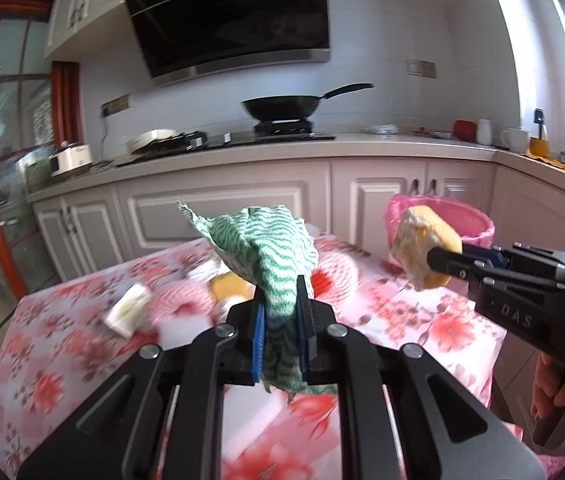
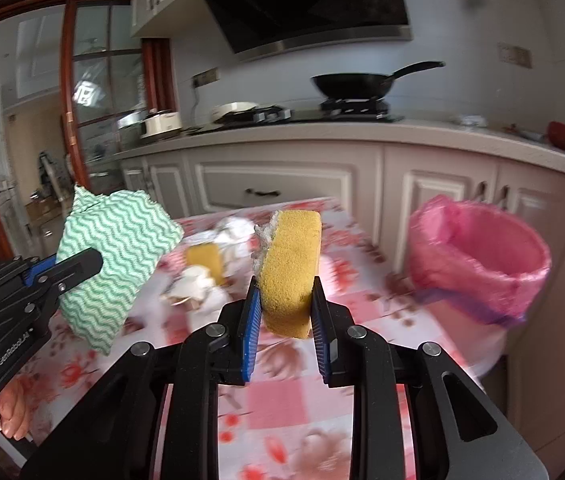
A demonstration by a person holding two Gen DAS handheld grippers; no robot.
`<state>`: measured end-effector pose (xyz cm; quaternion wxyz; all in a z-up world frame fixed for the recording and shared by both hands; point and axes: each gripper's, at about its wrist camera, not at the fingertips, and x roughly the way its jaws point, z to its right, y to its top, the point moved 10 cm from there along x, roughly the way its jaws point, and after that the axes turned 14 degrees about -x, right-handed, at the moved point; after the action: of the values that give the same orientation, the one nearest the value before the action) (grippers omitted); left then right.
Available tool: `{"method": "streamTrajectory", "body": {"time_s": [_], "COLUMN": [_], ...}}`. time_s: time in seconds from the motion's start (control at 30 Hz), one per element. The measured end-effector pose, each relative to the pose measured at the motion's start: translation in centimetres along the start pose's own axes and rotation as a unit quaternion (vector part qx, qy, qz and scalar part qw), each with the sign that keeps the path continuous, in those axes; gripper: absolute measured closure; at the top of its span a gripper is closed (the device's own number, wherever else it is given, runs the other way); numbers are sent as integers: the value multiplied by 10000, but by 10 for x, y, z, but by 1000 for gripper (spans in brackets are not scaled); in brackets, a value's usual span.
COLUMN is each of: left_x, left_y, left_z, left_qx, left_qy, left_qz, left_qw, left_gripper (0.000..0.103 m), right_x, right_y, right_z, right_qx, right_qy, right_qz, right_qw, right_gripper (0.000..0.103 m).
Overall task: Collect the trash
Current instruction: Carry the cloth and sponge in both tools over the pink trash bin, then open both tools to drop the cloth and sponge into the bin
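My left gripper [image 1: 280,300] is shut on a green-and-white wavy cloth [image 1: 270,248], held up above the floral table [image 1: 62,360]; the same cloth [image 2: 114,256] shows at the left of the right wrist view. My right gripper [image 2: 286,300] is shut on a yellow sponge [image 2: 292,264] with a grey scouring side, also lifted off the table. In the left wrist view that sponge [image 1: 426,248] hangs just in front of the bin. The pink-lined bin [image 2: 482,264] stands beyond the table's right edge.
On the table lie another yellow sponge [image 2: 204,260], crumpled white paper [image 2: 234,232], a small carton [image 1: 128,310] and red-and-white foam fruit nets [image 1: 336,276]. White cabinets [image 2: 274,180] and a counter with a black wok [image 2: 352,82] stand behind. A hand [image 1: 562,392] grips the right handle.
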<state>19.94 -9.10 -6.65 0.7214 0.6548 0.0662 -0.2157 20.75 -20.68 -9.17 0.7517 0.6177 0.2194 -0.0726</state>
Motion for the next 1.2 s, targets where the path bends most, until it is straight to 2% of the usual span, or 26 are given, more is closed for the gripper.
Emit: {"method": "streamTrajectory", "body": {"time_s": [0.23,0.37,0.5,0.77,1.03,1.17,1.2], "left_x": [37,62,95,164,225,250,255], "left_y": [16,28,40,63,66,62,61], "left_z": [41,67,103,176,232,255,261], "left_qx": [67,141,179,208,143,99,115], "left_qy": [-380,-631,-1046,-1643,-1915,-2167,-2232], "left_qz": [72,111,29,-162,-404,-588,-637], "left_qw": [9992,9978,9944,9861,9806,9744,9726], "left_gripper": [90,90,90,90,89,85,73], "right_x": [4,9,13,23,49,67,69], "right_y": [-3,-7,-9,-11,-12,-14,-15], "right_z": [70,103,144,219,279,295,298], "right_qx": [-64,16,160,475,817,850,893], "right_qy": [-894,-1230,-1536,-1865,-1961,-1847,-1826], "right_qz": [-6,-28,2,-57,-66,-139,-175], "right_qw": [9960,9924,9880,9813,9772,9790,9790], "right_gripper": [79,79,79,78,78,75,73]}}
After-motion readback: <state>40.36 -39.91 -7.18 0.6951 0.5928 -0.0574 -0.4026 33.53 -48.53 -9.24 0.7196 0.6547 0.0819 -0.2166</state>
